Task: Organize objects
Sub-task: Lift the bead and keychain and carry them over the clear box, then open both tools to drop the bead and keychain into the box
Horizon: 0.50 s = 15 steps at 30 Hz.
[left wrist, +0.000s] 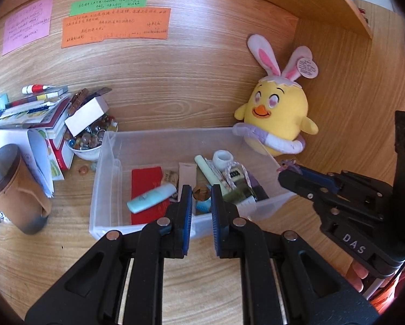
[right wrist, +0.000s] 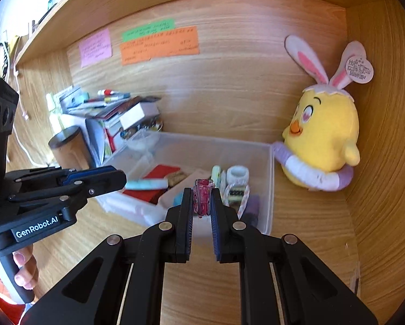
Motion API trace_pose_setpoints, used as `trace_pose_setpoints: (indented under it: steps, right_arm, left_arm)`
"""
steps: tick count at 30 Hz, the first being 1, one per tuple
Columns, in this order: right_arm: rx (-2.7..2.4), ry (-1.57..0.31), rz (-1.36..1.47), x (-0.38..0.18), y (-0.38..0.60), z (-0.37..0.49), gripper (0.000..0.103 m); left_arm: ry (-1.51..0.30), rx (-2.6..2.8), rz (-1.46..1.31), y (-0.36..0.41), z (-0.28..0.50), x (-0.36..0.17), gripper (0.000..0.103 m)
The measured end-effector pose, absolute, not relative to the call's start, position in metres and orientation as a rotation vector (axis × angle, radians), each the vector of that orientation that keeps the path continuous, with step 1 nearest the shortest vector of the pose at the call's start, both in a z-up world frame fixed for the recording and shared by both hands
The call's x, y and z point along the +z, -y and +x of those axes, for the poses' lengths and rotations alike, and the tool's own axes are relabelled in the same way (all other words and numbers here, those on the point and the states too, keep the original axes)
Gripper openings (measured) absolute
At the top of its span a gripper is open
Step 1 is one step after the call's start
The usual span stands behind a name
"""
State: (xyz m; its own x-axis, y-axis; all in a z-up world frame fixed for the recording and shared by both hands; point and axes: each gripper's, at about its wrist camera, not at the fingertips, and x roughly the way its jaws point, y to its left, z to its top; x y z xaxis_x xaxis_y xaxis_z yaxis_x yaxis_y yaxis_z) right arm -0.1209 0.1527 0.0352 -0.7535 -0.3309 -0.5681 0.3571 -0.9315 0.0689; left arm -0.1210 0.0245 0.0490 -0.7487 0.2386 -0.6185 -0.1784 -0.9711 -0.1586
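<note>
Right tongs (right wrist: 201,200): clenched on a pink clip (right wrist: 202,196), held above the near wall of the clear bin (right wrist: 267,189). Left tongs (left wrist: 201,200): clenched on a small brown piece (left wrist: 201,191), its kind unclear, over the same bin, which holds a red card (left wrist: 145,181), mint tube (left wrist: 152,198), white cup (left wrist: 223,159) and other small items. Bin stands on the wooden surface (left wrist: 75,246); yellow plush (left wrist: 278,113) just beside its far right corner, marble bowl (left wrist: 90,142) and brown cup (left wrist: 15,187) to its left.
</note>
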Motion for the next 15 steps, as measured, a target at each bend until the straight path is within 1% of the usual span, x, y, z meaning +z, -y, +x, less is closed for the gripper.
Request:
trace_pose_setpoints:
  steps: [6, 15]
  right_arm:
    - [-2.650, -0.051, 0.874, 0.033, -0.152, -0.143, 0.011]
    - [-2.597, -0.029, 1.002, 0.003, -0.147, -0.175, 0.011]
  left_arm:
    - [0.157, 2.719, -1.062, -0.018, -0.146, 0.039, 0.013]
    - [0.190, 2.681, -1.166, -0.013, -0.168, 0.013, 0.013]
